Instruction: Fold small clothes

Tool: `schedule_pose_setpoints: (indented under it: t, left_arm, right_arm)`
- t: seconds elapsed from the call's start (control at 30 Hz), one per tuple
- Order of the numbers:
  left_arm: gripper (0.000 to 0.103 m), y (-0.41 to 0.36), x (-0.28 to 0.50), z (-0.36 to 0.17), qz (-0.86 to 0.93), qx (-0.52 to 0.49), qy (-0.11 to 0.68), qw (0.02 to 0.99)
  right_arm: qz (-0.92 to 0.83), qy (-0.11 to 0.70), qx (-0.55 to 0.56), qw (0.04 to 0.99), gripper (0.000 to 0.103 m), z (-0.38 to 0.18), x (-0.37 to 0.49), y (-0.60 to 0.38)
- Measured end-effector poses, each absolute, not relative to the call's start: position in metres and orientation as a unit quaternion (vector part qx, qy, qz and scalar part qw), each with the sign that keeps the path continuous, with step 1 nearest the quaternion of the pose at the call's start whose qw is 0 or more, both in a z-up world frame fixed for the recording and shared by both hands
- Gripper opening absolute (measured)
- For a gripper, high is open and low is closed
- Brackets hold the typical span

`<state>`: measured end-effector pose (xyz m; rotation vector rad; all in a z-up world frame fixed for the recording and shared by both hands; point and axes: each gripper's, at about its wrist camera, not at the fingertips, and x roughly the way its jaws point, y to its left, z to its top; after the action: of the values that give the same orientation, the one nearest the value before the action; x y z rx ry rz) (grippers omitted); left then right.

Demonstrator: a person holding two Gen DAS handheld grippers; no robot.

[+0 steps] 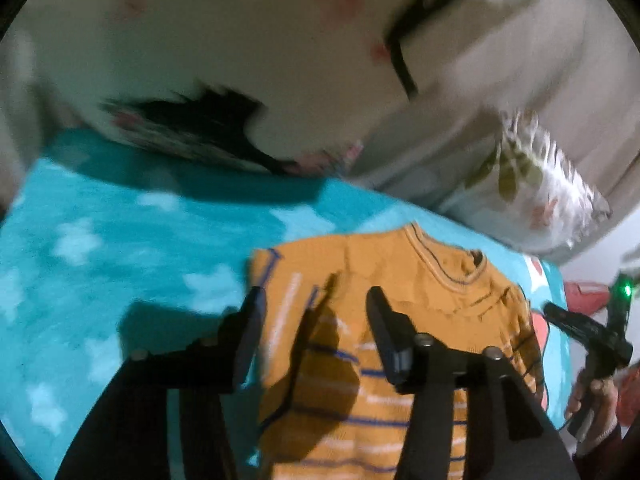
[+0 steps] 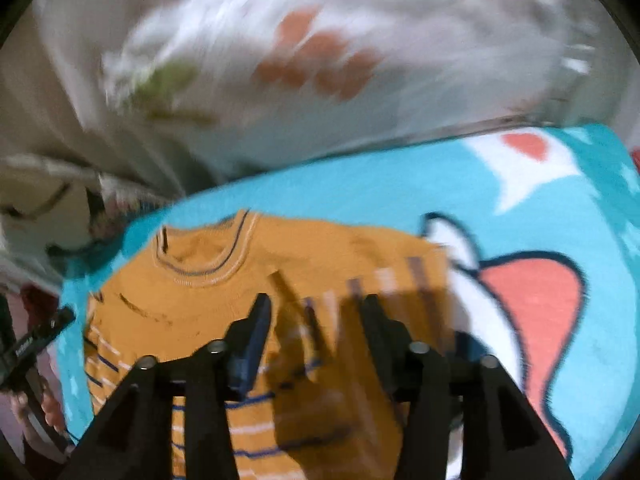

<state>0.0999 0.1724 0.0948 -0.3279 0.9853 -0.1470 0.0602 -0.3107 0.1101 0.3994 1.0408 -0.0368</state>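
A small mustard sweater (image 1: 420, 280) with blue and white stripes lies flat on a turquoise blanket (image 1: 100, 248), collar pointing away from me. A striped sleeve is folded in over its body (image 2: 384, 280). My left gripper (image 1: 316, 304) hangs above the sweater's left side, its jaws apart with nothing between them. My right gripper (image 2: 316, 304) hovers over the sweater's right half (image 2: 200, 304), also open and holding nothing. Each view catches the other gripper at its edge, the right gripper (image 1: 588, 336) and the left gripper (image 2: 32, 344), each held in a hand.
A white pillow with a dark cartoon print (image 1: 240, 60) lies beyond the blanket. A crinkled white bag with leaf prints (image 1: 532, 184) sits past the collar. The blanket's cartoon figure in white and coral (image 2: 532, 292) spreads to the right. Something red (image 1: 588, 296) lies off the blanket's edge.
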Motion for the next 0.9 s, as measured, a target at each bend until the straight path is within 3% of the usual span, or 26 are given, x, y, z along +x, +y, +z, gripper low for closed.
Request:
schedule_pose_setpoints:
  t: [0.13,0.23,0.33,0.63,0.67,0.7,0.73,0.9]
  left_arm:
    - [0.068,0.19,0.059,0.126,-0.009,-0.161,0.435,0.886]
    - [0.082,0.196,0.021,0.15,0.056,-0.15,0.398,0.903]
    - [0.093,0.197,-0.016,0.17,0.096,-0.147,0.352,0.919]
    - [0.093,0.181,-0.065,0.171,0.081,-0.167,0.403,0.896]
    - [0.093,0.179,-0.067,0.168,0.079,-0.173,0.409,0.892]
    - [0.093,0.178,-0.07,0.165,0.077,-0.178,0.414,0.89]
    - [0.093,0.176,-0.074,0.164,0.075,-0.181,0.419,0.887]
    - [0.093,0.178,-0.093,0.165,0.095,-0.162,0.407,0.894]
  right_arm:
    - [-0.022,0.492,0.243,0.836,0.055,0.116,0.018,-0.351]
    - [0.01,0.503,0.268,0.822,0.065,0.105,-0.015,-0.355]
    - [0.057,0.512,0.302,0.802,0.068,0.086,-0.044,-0.349]
    - [0.085,0.529,0.259,0.804,0.073,0.043,-0.03,-0.291]
    - [0.101,0.528,0.27,0.799,0.068,0.04,-0.025,-0.287]
    - [0.119,0.529,0.287,0.789,0.027,0.037,-0.023,-0.283]
    - [0.119,0.537,0.297,0.781,0.011,0.035,-0.022,-0.282]
    - [0.045,0.556,0.262,0.787,0.009,0.043,-0.04,-0.305]
